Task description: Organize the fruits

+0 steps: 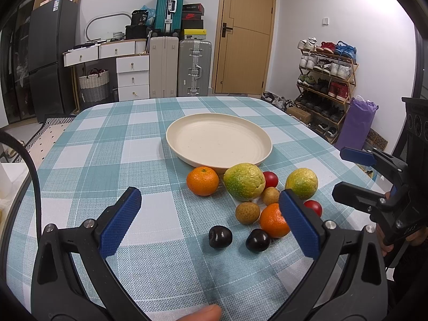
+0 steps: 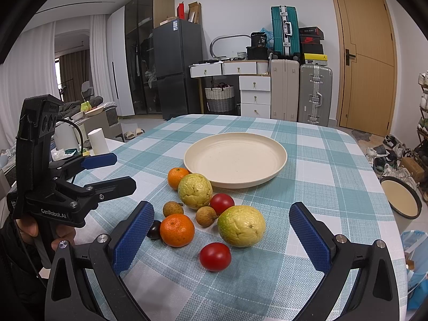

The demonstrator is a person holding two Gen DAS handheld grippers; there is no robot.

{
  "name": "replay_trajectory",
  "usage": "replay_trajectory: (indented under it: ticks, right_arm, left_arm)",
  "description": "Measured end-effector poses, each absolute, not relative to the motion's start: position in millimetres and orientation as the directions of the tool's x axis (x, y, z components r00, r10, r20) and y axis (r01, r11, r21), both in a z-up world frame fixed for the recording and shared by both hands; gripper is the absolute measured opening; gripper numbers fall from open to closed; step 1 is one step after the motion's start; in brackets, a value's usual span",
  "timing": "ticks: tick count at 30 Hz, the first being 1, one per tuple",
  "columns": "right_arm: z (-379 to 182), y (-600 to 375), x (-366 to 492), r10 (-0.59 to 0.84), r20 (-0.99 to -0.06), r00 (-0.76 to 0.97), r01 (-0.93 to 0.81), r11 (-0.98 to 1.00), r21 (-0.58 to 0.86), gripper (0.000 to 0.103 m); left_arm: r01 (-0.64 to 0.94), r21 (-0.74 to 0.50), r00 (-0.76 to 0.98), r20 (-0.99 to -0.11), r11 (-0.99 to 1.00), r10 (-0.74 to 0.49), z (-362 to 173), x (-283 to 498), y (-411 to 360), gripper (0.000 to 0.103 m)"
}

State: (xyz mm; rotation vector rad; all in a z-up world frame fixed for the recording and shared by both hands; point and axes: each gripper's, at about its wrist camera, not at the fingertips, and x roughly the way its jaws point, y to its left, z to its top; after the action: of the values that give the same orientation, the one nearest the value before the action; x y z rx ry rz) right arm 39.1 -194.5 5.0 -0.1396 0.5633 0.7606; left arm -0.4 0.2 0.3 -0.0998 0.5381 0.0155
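My left gripper is spread wide and holds nothing, its blue pads stippled like rubber, low in the left wrist frame. My right gripper gapes just as wide, also empty. Between the two lies the fruit — all on the woven teal-and-white checked tablecloth, none on the plate. The round cream plate, smooth with a raised rim, sits at frame centre. Just below it cluster two glossy tangerines, two knobbly yellow-green citrus, two shiny red tomatoes, two small tan longans with rough skin, and two dark round plums — the plums nearest my left claw, lower centre.
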Motion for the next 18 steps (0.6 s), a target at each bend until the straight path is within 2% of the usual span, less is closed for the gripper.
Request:
replay_trajectory:
  ticks: [18]
  right_arm:
    - [5.1, -193.2, 36.8, 0.609, -0.532, 0.589, -0.684, 0.726, 0.074, 0.103]
  left_arm:
    - [-0.036, -0.093, 0.856, -0.517, 0.995, -0.017, 0.1, 0.1, 0.2, 0.103]
